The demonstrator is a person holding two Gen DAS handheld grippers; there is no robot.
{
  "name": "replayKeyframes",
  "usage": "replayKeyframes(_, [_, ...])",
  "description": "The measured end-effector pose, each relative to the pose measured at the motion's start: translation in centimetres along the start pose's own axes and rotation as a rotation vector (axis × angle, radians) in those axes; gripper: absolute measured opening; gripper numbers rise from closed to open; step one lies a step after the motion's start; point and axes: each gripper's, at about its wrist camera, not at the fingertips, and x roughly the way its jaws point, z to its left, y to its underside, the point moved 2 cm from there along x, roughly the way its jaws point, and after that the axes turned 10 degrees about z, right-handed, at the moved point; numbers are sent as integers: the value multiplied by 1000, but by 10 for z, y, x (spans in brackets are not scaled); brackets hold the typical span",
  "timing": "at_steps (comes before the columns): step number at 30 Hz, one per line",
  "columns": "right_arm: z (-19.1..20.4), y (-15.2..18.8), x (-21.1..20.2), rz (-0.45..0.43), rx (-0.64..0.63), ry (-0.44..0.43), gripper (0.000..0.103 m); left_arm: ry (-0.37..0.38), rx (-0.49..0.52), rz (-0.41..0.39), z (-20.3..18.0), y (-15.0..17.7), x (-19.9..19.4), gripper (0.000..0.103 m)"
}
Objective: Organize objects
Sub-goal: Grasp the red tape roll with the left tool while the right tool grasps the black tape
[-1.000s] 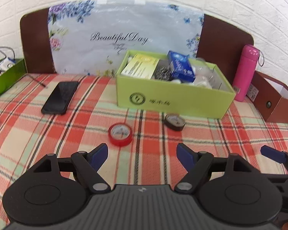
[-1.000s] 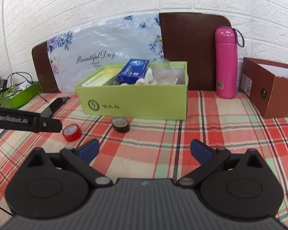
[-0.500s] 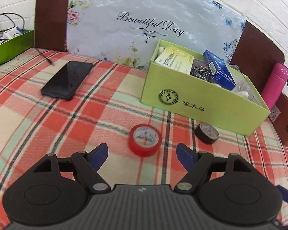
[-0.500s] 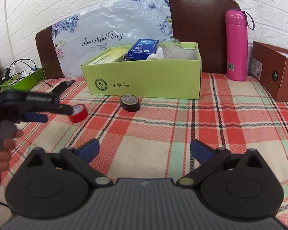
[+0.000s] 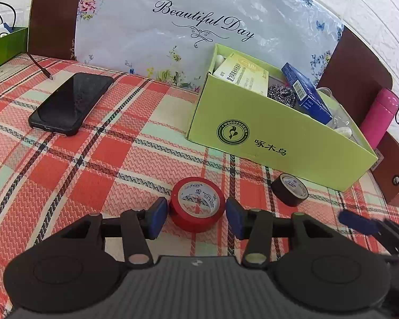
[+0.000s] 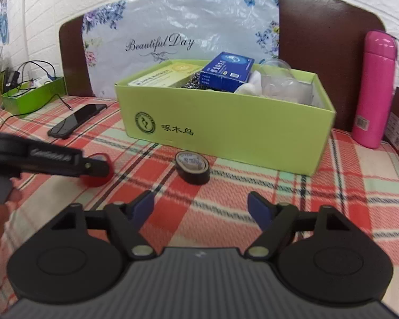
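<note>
1. Left gripper (image 5: 196,218): nearest item. Jaws spread, one blue pad on either side of the red tape roll (image 5: 197,207); narrow gaps remain, so nothing is pinched yet. Judged step: closing on the roll.

2. Red tape roll: lies flat on the plaid cloth (image 5: 93,164) covering the desk, between the left gripper's pads, in front of the green box (image 5: 279,143).

3. Right gripper (image 6: 200,210): jaws spread wide, holding nothing, above bare cloth with the black tape roll (image 6: 192,167) ahead and slightly left of centre.

4. Black tape roll: flat on the cloth, just in front of the green box wall, near the red roll but apart from it.

5. Green box: open-topped, already holding a yellow carton (image 5: 242,74), a steel scourer (image 5: 282,94), a blue carton (image 5: 306,93) and clear and white items; little free room visible.

6. Phone (image 5: 71,103): face up on the cloth, well left of the box.

7. Pink flask (image 6: 375,87): upright, beyond the box's right end.

Risks, as judged:
- The pads may close off-centre on the round roll, squeezing it out forward or tipping it.
- The two grippers work close together; reaching for the black roll could knock the left gripper.
- The crowded box may leave a dropped roll perched on the cartons.
</note>
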Motion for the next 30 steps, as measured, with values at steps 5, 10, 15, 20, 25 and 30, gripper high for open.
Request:
replayKeyframes(5, [9, -18, 26, 2, -83, 27, 63, -4, 26, -8, -2, -2, 4, 55])
replayKeyframes(10, [10, -23, 41, 12, -97, 31, 50, 14, 45, -6, -1, -3, 4, 54])
replayKeyframes(15, [9, -17, 36, 29, -76, 11, 32, 43, 22, 1, 3, -3, 2, 51])
replayKeyframes(20, [4, -3, 13, 67, 3, -35, 32, 60, 63, 33, -5, 6, -5, 51])
replayKeyframes(25, [6, 25, -22, 129, 59, -61, 32, 59, 177, 101, -29, 28, -18, 51])
replayKeyframes(30, [7, 51, -44, 125, 60, -72, 32, 73, 238, 127, -47, 51, -25, 54])
